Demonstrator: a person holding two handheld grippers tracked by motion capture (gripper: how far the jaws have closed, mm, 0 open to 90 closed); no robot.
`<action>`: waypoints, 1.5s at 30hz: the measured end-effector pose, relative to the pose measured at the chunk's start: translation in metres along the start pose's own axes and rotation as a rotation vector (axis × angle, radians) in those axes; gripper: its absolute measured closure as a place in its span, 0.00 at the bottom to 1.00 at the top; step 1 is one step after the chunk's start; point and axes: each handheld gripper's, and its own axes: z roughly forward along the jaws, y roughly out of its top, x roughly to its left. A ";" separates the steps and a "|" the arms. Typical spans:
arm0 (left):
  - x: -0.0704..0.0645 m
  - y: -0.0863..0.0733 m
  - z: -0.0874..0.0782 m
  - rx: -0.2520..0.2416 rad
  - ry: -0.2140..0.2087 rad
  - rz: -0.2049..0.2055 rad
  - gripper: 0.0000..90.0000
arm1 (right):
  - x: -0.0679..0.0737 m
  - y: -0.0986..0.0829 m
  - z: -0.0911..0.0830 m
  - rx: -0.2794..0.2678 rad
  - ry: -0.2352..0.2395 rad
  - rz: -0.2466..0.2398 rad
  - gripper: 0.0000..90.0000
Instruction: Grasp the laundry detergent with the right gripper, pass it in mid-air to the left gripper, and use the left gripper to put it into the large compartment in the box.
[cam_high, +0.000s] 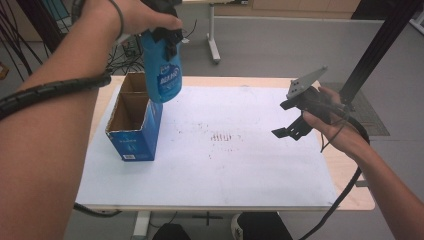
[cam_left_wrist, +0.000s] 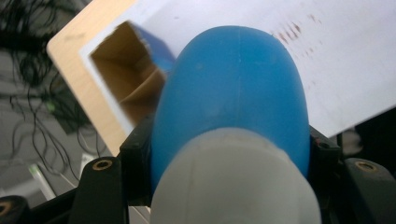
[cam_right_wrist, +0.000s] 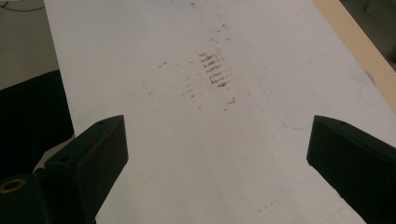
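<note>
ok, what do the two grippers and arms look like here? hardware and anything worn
Both grippers have black, blocky jaws. The right gripper carries a grey three-cornered plate on top and trails a black cable. A black spiral-wrapped cable lies across the left forearm, and a dark band circles that wrist. No sleeves are visible.

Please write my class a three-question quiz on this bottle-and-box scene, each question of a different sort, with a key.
1. True or false: the left tool grips the blue plastic bottle.
2. The open blue cardboard box has how many compartments: A one, B two, C four?
3. Fill in: the right tool has its jaws ____.

Key: 1 true. 2 B. 3 open, over the white table sheet with its reddish-brown marks.
</note>
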 end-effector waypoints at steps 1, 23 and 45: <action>0.005 -0.001 -0.003 -0.003 0.003 -0.037 0.42 | 0.000 -0.001 -0.001 0.006 -0.004 0.005 0.06; 0.091 -0.022 -0.026 -0.038 0.045 -0.548 0.42 | -0.001 -0.012 -0.013 0.061 -0.047 0.006 0.06; 0.117 -0.041 0.020 -0.018 0.011 -0.655 0.42 | -0.007 -0.023 -0.004 0.102 -0.033 0.008 0.06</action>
